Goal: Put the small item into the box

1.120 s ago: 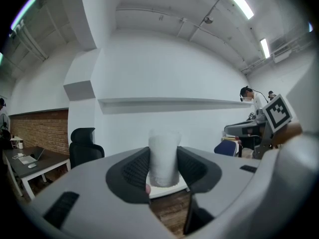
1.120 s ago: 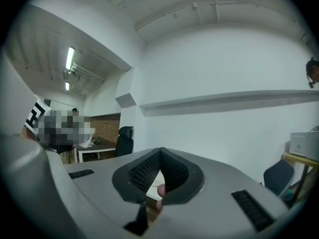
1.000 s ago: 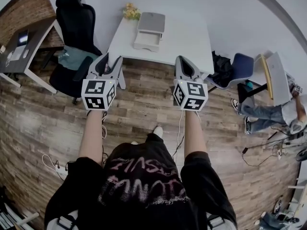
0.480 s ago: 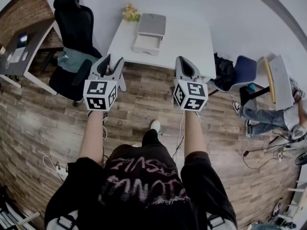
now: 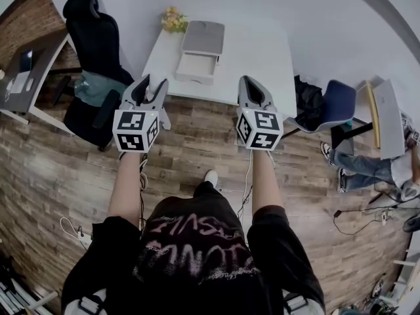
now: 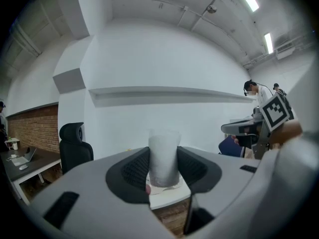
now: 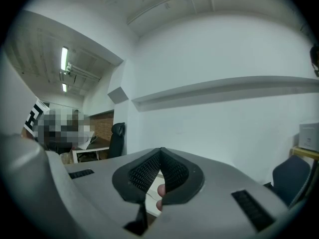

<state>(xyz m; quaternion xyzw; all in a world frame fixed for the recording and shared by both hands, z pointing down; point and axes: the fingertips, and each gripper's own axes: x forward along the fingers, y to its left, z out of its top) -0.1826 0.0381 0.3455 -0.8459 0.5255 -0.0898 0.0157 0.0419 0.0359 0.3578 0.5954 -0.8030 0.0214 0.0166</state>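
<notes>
My left gripper (image 5: 148,89) is shut on a small frosted white cylinder (image 6: 164,156), held upright between its dark ribbed pads. My right gripper (image 5: 252,90) is shut, its pads meeting at the tips with nothing between them (image 7: 160,158). Both are held in front of the person's body, above the wooden floor and just short of the white table (image 5: 262,51). On that table lies the box (image 5: 195,67), a pale open tray with its grey lid (image 5: 203,37) behind it. The box is ahead of the left gripper and slightly to its right.
Yellow flowers (image 5: 172,20) stand at the table's far left corner. A black office chair (image 5: 92,38) and a dark desk (image 5: 26,71) are on the left. A blue chair (image 5: 335,97) and a seated person (image 5: 394,166) are on the right. Cables (image 5: 72,228) lie on the floor.
The table and box have come slightly closer and lower in the head view, and the chair has slid left. Both grippers keep their pose, the left still gripping the white cylinder.
</notes>
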